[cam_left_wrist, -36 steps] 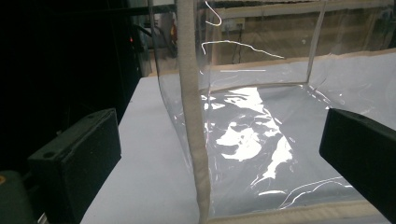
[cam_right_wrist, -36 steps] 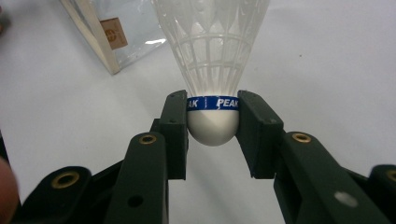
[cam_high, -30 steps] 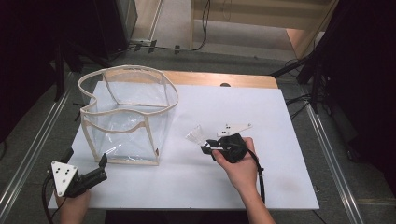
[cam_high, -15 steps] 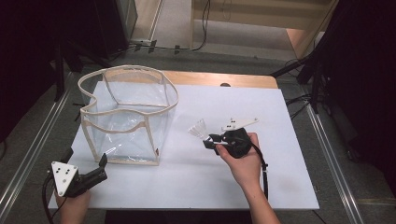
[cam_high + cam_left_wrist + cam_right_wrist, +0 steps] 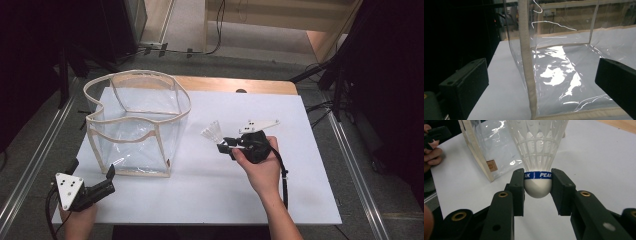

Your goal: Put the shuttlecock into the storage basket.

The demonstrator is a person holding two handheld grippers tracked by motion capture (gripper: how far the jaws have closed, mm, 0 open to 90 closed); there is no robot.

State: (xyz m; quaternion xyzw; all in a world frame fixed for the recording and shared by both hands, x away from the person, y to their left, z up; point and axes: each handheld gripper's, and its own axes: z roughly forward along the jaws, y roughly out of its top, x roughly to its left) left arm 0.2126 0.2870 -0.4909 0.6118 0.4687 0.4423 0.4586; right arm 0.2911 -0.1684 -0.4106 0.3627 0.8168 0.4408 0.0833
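Note:
A white plastic shuttlecock (image 5: 537, 152) with a blue band around its cork is clamped by the cork between the jaws of my right gripper (image 5: 537, 186). In the high view the right gripper (image 5: 223, 145) holds the shuttlecock (image 5: 212, 132) above the white table, a little right of a clear bag with beige trim (image 5: 136, 122). The bag stands upright with its mouth open upward. My left gripper (image 5: 107, 175) rests near the table's front left corner, jaws open, pointing at the bag's near corner seam (image 5: 527, 75).
The white tabletop (image 5: 300, 165) has bare room to the right and in front of the bag. A wooden edge (image 5: 240, 85) runs along the table's far side. Dark stands and cables lie on the floor (image 5: 345, 105) around the table.
My right gripper has lifted the shuttlecock off the table and carried it slightly up and away. The left gripper and the bag have stayed put.

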